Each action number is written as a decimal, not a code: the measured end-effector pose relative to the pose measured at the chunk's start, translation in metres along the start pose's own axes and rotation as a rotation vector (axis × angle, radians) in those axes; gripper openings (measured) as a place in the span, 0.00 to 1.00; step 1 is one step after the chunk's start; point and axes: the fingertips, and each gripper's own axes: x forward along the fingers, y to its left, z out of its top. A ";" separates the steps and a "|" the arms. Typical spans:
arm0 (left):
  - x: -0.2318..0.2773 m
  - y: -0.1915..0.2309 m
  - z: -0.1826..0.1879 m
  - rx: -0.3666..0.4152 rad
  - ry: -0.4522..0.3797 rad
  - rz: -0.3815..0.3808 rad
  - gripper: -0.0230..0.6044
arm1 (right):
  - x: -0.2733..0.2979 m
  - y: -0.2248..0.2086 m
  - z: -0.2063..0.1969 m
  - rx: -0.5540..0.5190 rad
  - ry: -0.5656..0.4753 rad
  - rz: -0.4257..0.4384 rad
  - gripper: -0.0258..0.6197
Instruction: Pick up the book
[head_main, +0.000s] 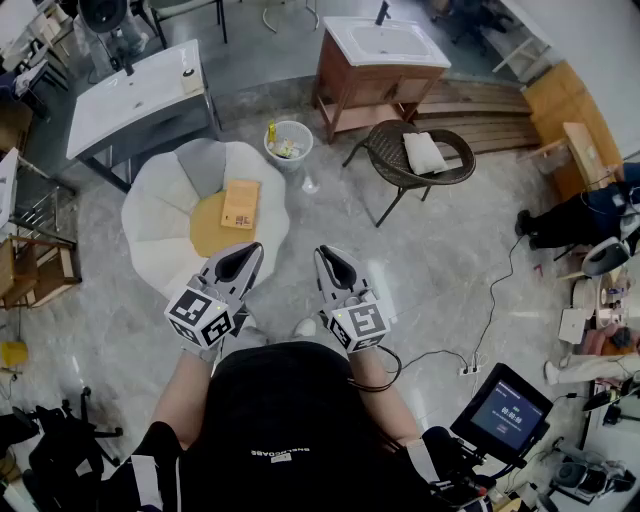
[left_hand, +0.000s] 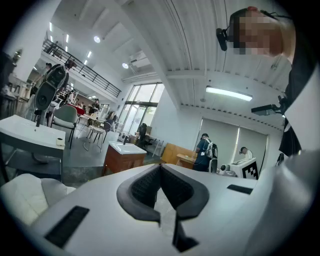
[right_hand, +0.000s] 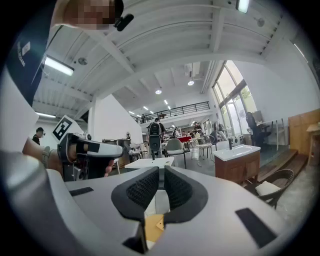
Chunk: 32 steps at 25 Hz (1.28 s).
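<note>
At the bottom centre of the head view is the person's black shirt (head_main: 285, 420). A line of small white print runs across it, too small to read. Just above it the person holds both tools side by side, pointing up the frame.

The left gripper (head_main: 252, 248) is white with black ridged pads and carries a cube of black-and-white square markers. In its own view, the left gripper (left_hand: 160, 166) has its jaws together at the tips with nothing between them. The right gripper (head_main: 322, 251), of the same build, sits just to the right. In its own view the right gripper (right_hand: 161, 169) is likewise closed on nothing.

Beyond the tips, left of centre, stands a white petal-shaped upholstered armchair (head_main: 158, 215) with a round mustard-yellow seat cushion (head_main: 210, 232). The thin orange-tan book (head_main: 240, 203) lies flat on the upper right part of that cushion, apart from both grippers. There are dark marks on its cover, but they cannot be read.

Farther up is a small round white wastebasket (head_main: 290, 165), and to its right a dark wicker chair (head_main: 380, 150) holding a white pad. At the lower right a dark screen (head_main: 507, 410) shows pale text, unreadable. Along the top edge stand a brown wooden vanity cabinet with a white basin (head_main: 370, 95) and, at upper left, a pale grey table (head_main: 135, 95).
</note>
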 end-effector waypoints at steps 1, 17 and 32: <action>-0.001 0.001 0.001 0.004 0.006 -0.004 0.06 | 0.002 0.000 0.001 -0.003 0.003 -0.006 0.12; -0.089 0.104 0.014 0.011 0.033 -0.027 0.06 | 0.093 0.089 0.013 -0.015 0.021 -0.043 0.12; -0.113 0.179 0.000 -0.020 0.054 0.011 0.06 | 0.161 0.119 -0.006 -0.024 0.066 -0.017 0.12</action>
